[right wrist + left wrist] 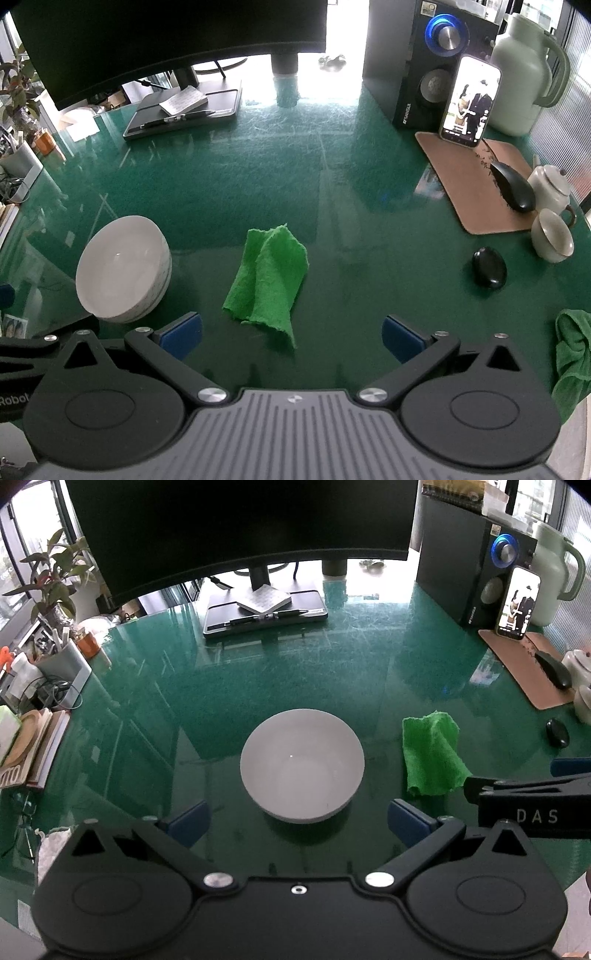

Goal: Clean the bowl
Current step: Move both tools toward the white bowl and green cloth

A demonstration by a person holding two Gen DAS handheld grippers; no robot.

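- Green glass is covering the desk (295,672) you are working over, with a dark monitor (240,520) filling the back and a speaker (476,579), a lit phone (517,603) and a pale jug (554,576) standing off to the right, well apart from the work.
- Your left gripper (297,821) is hovering above the desk, tilted steeply down, with its blue-padded jaws spread as wide as they go and gripping nothing.
- You are pointing it squarely at the white bowl (302,764), which is sitting upright and looks empty on the bare glass, just ahead of the open jaws; that lineup suggests this hand is meant to steady the bowl.
- Your right gripper (291,334) is likewise standing fully open and empty, aimed at the green cloth (267,280).
- That cloth is lying crumpled on the glass just to the right of the bowl, near it but not touching, and it is sitting nearly between the right jaws' line of approach, likely left there as the wiping tool.
- A second green rag (570,354) is showing at the right edge of the right-hand view, outside the reach of either tool.
- A mouse (513,186) on its mat, a small teapot (550,184) and a cup (552,240) are clustering at the far right, clear of the bowl.
- Judging by this, the cleaning is not yet under way: neither the bowl nor the cloth is in anyone's grasp.
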